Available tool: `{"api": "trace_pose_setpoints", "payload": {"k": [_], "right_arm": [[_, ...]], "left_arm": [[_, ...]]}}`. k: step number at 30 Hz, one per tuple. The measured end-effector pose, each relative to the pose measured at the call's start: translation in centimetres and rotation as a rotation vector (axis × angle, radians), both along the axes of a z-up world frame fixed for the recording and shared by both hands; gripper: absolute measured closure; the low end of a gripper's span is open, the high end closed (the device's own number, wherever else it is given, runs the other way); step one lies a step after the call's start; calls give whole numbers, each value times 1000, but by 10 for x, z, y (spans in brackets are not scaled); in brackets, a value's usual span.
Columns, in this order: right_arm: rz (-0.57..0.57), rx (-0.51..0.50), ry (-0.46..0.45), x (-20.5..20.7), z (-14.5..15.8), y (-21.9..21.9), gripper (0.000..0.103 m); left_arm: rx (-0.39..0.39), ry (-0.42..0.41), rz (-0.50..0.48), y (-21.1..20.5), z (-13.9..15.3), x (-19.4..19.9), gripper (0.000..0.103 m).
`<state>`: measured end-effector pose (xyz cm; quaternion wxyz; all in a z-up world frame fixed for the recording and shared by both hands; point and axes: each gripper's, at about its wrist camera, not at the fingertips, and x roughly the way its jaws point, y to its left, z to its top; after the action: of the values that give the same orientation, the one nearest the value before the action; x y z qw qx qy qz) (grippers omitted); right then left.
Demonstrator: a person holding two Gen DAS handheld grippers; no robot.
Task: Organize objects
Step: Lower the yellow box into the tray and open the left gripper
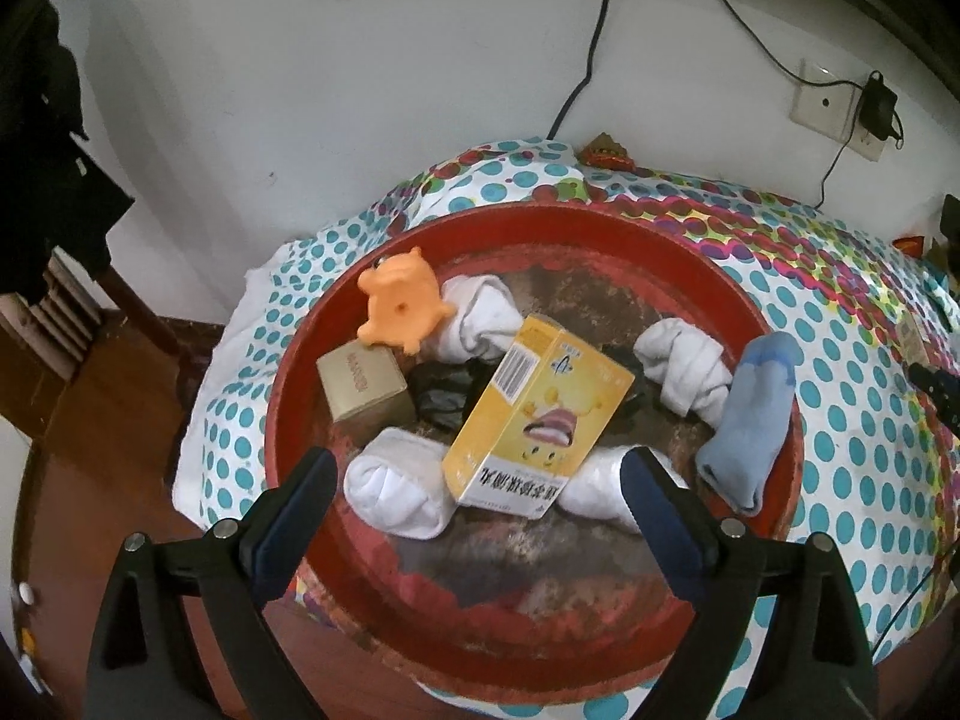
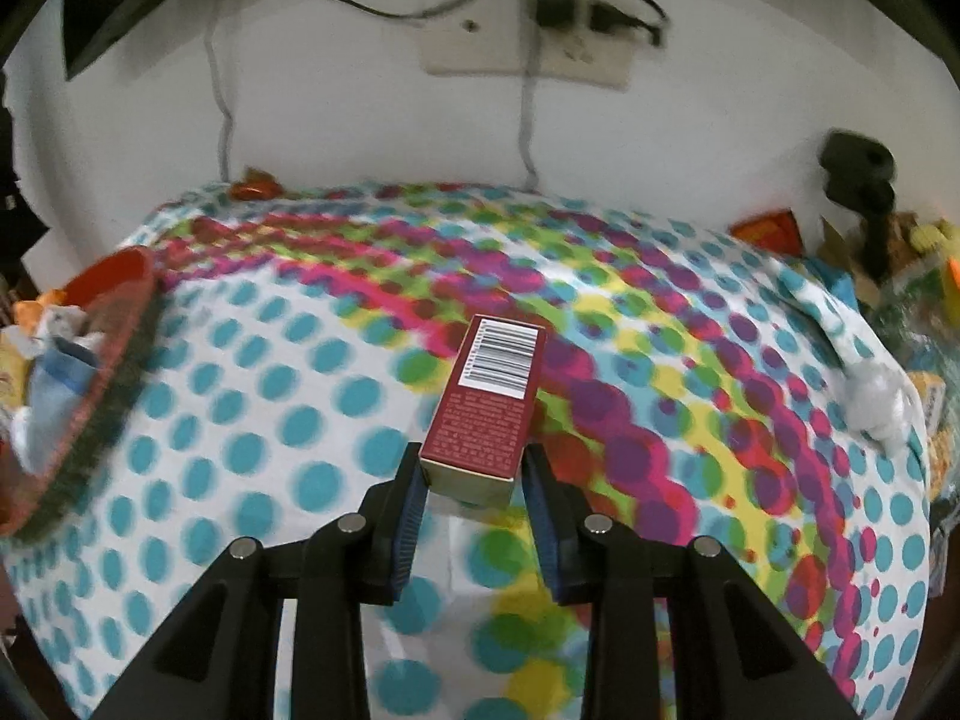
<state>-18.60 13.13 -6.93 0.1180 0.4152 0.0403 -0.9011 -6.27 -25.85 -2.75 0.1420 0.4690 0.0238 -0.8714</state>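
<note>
In the left wrist view a red round tray (image 1: 540, 654) holds a yellow box (image 1: 540, 414), a tan box (image 1: 363, 387), an orange toy (image 1: 402, 306), several white rolled socks (image 1: 396, 492), a blue sock (image 1: 750, 414) and a dark cloth (image 1: 441, 393). My left gripper (image 1: 477, 468) is open above the tray's near side, with the yellow box between its fingers and nothing held. In the right wrist view my right gripper (image 2: 474, 474) is shut on a dark red box (image 2: 489, 402) with a barcode, held above the dotted tablecloth (image 2: 270, 420).
The tray (image 2: 114, 360) sits at the left of the right wrist view. Clutter and a black stand (image 2: 858, 180) fill the table's far right, with a white wad (image 2: 879, 396) nearby. Cables and a wall socket (image 2: 528, 48) hang behind. A small item (image 1: 606, 151) lies by the wall.
</note>
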Motion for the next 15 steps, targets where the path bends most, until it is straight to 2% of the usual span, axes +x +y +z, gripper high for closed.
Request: {"api": "trace_pose_setpoints", "payload": {"k": [3, 8, 15], "right_arm": [[61, -10, 24, 4, 18, -23, 71], [180, -27, 59, 11, 48, -72, 71], [326, -26, 75, 29, 74, -136, 71]], "left_arm": [[26, -3, 8, -4, -2, 7, 8], [23, -8, 23, -10, -5, 16, 8], [34, -10, 49, -26, -6, 29, 8]]}}
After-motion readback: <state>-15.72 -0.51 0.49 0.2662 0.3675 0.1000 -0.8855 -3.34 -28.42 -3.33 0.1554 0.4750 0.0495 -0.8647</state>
